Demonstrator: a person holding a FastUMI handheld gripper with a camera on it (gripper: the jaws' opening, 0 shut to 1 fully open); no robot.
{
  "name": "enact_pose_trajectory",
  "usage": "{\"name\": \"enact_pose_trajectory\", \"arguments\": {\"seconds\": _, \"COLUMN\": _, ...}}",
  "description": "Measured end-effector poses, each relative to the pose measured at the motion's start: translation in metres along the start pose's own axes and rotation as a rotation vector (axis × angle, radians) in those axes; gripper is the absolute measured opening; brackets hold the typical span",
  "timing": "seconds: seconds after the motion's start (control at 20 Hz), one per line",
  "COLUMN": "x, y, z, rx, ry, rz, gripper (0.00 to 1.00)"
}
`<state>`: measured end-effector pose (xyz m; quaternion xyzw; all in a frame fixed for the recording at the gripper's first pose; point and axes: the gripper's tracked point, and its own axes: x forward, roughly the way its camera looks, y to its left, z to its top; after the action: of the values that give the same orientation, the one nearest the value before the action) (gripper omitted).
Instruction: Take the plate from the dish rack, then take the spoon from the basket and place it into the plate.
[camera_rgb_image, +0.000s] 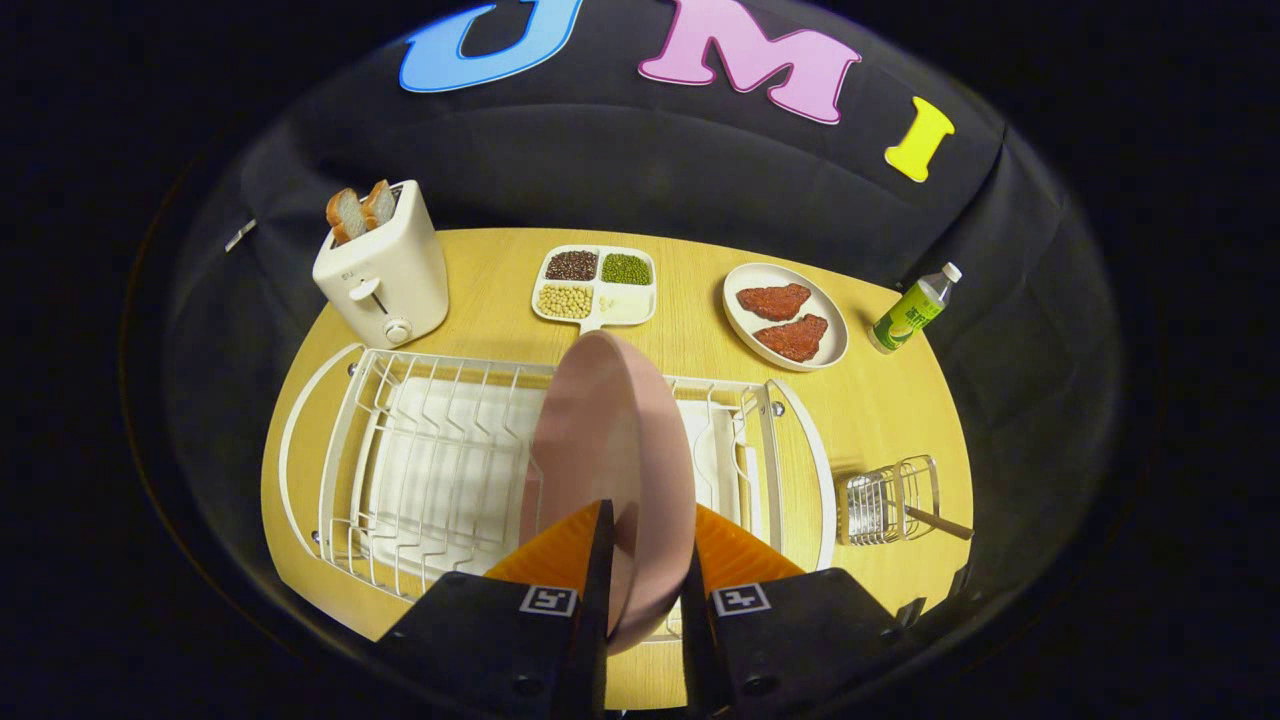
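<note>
A pink round plate (605, 440) stands on edge between my fingers, above the white wire dish rack (420, 460). My gripper (645, 545) is shut on the plate's near rim, one finger on each face. To the right of the rack sits a small wire basket (888, 500) on the wooden table (890, 400). A wooden spoon handle (940, 520) pokes out of the basket toward the right; its bowl is hidden inside the wires.
Beyond the rack stand a white toaster (385, 270) with two bread slices, a divided tray of beans (597, 287), an oval dish with two red meat pieces (785, 315) and a small green-labelled bottle (912, 310). Bare table lies between rack and basket.
</note>
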<state>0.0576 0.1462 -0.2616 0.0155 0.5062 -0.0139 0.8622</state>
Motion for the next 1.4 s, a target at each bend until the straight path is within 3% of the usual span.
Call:
{"name": "enact_pose_trajectory", "arguments": {"seconds": 0.35, "x": -0.020, "y": -0.001, "z": 0.036, "rx": -0.116, "ry": -0.082, "rz": -0.061, "gripper": 0.28}}
{"name": "enact_pose_trajectory", "arguments": {"seconds": 0.5, "x": -0.027, "y": -0.012, "z": 0.037, "rx": -0.066, "ry": -0.103, "rz": -0.053, "gripper": 0.28}}
{"name": "enact_pose_trajectory", "arguments": {"seconds": 0.65, "x": -0.041, "y": -0.028, "z": 0.040, "rx": 0.010, "ry": -0.130, "rz": -0.018, "gripper": 0.28}}
{"name": "enact_pose_trajectory", "arguments": {"seconds": 0.9, "x": -0.085, "y": -0.056, "z": 0.030, "rx": 0.122, "ry": -0.172, "rz": 0.122, "gripper": 0.28}}
{"name": "enact_pose_trajectory", "arguments": {"seconds": 1.15, "x": -0.121, "y": -0.093, "z": -0.032, "rx": 0.155, "ry": -0.171, "rz": 0.225, "gripper": 0.27}}
{"name": "enact_pose_trajectory", "arguments": {"seconds": 1.4, "x": -0.128, "y": -0.116, "z": -0.135, "rx": 0.292, "ry": 0.013, "rz": 0.318, "gripper": 0.27}}
